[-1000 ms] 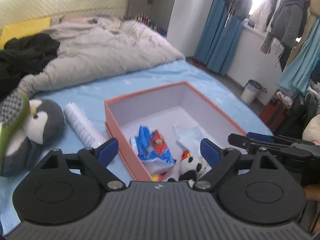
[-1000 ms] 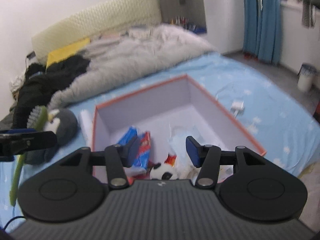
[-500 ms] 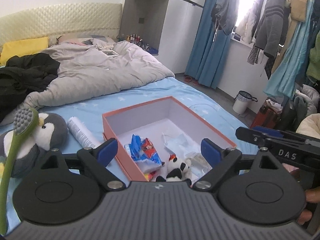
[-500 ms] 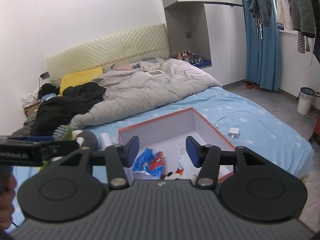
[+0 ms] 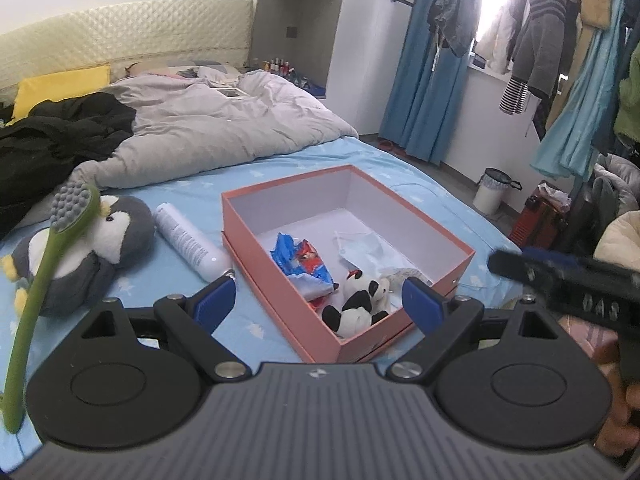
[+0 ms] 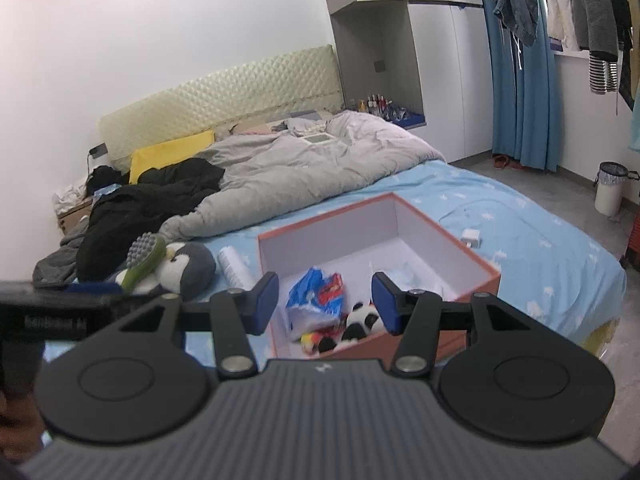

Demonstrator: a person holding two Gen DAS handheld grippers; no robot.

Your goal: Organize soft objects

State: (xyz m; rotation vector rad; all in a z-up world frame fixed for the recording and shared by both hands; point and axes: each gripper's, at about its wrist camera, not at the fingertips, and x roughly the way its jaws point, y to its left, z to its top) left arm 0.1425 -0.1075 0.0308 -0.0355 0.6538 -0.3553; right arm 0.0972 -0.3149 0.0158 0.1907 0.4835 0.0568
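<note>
On the blue bedsheet [image 5: 280, 168], at the far left, a plush penguin [image 5: 100, 248] is lying with a green long-handled brush [image 5: 44, 272] leaning across it, and a white tube [image 5: 186, 242] is resting just beside it, close to the left wall of an orange box [image 5: 280, 280]; the box is sitting open, and inside it a blue and red packet [image 5: 302, 260] is lying toward the left, a small plush panda [image 5: 360, 300] is slumping in the near corner, and a pale face mask [image 5: 368, 248] is spreading behind it. Nearer the camera, the left gripper [image 5: 318, 300] is hanging above the box's near edge with its jaws spread wide and nothing between them. To the right, the right gripper [image 6: 324, 304] is hovering over the same near edge, jaws about half apart and gripping nothing, the packet and panda showing in the gap below; a white charger [image 6: 471, 238] is lying on the sheet to the box's right
</note>
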